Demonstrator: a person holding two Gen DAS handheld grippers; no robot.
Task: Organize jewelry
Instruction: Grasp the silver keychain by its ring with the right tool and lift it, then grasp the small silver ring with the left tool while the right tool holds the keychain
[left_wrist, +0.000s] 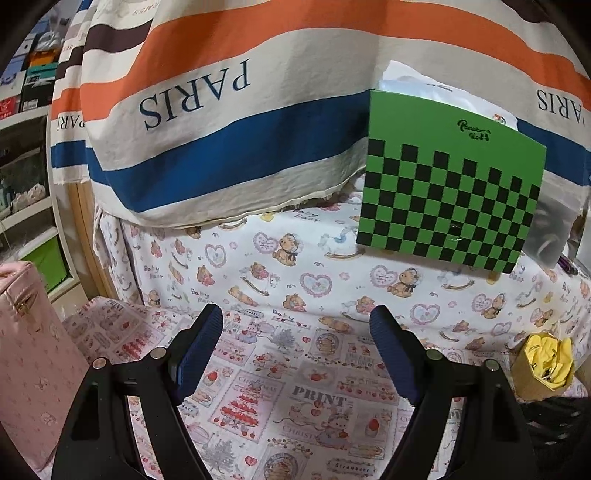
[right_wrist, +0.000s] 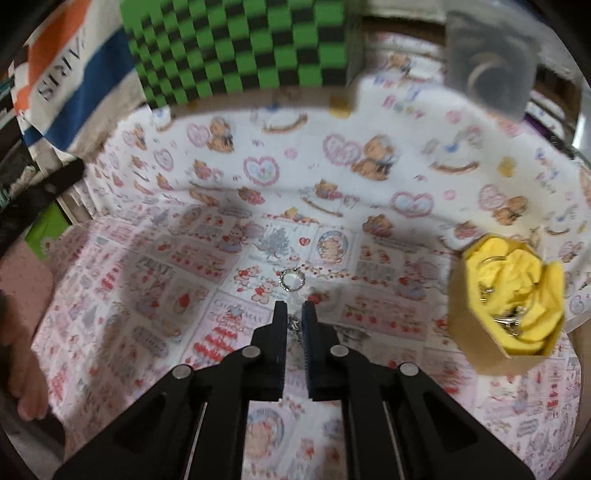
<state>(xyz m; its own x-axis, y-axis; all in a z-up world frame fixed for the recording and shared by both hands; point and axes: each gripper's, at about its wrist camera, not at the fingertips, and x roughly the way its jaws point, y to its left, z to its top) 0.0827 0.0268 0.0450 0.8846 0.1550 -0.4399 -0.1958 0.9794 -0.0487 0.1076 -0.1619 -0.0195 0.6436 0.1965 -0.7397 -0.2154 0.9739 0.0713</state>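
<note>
Your right gripper (right_wrist: 294, 308) had its fingers pinched almost together, and a thin silvery chain (right_wrist: 294, 325) ran down the slit between them, with a small silver ring (right_wrist: 292, 279) just past the tips over the printed cloth (right_wrist: 155, 280). Whether that ring hung from the chain or lay on the cloth, the blurred view did not settle. You looked to be at the pick-up step: one piece caught, not yet put away.

Next, I'd judge, you needed to carry it right to the little tan box (right_wrist: 476, 332) with its yellow lining (right_wrist: 517, 284), where other metal pieces already lay, and let go only above the lining, since a fine chain slips easily.

Your left gripper (left_wrist: 295, 325) stood wide and empty over the same cloth, with that box (left_wrist: 532, 380) at its right.

Farther out: the teddy-bear sheet (left_wrist: 332, 266), a green checkered box (left_wrist: 450, 184), a striped PARIS cloth (left_wrist: 229, 122), a pink bag (left_wrist: 29, 350) and shelves (left_wrist: 26, 92).
</note>
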